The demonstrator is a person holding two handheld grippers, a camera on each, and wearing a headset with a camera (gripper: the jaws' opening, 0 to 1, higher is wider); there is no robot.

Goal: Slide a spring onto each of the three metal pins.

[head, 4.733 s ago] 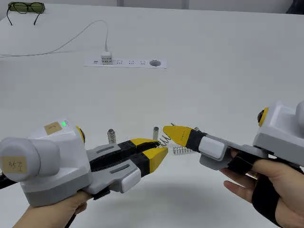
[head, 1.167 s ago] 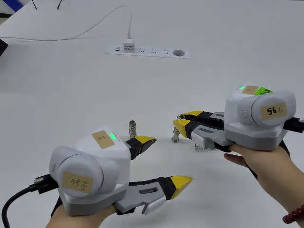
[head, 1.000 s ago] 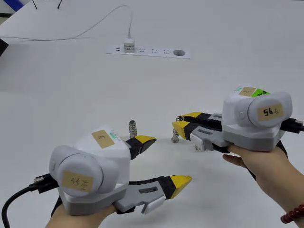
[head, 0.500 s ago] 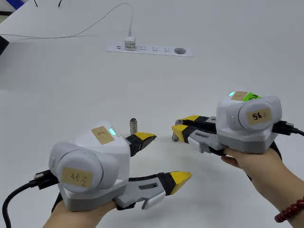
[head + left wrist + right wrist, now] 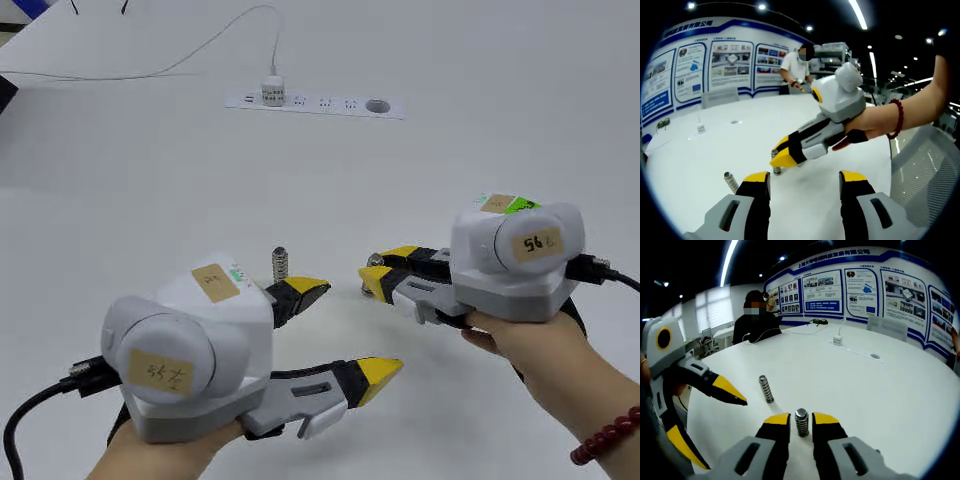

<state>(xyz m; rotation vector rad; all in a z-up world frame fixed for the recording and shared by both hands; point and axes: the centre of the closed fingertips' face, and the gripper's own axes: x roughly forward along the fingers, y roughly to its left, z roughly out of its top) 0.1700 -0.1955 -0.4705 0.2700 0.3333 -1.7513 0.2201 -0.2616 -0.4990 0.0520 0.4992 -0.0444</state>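
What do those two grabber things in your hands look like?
The left gripper and right gripper match: chunky white-grey bodies, black jaws with pointed yellow tips, handwritten tan labels, a black cable behind each. The right one has a green sticker, and a red bead bracelet sits on that wrist.

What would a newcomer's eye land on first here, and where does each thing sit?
Two yellow-tipped tools dominate the white table: the left hand-held gripper, jaws spread wide, at front left, and the right hand-held gripper at right. The right one's jaws flank a spring-wrapped pin; a second pin, also sprung, stands close by the left one's far jaw.
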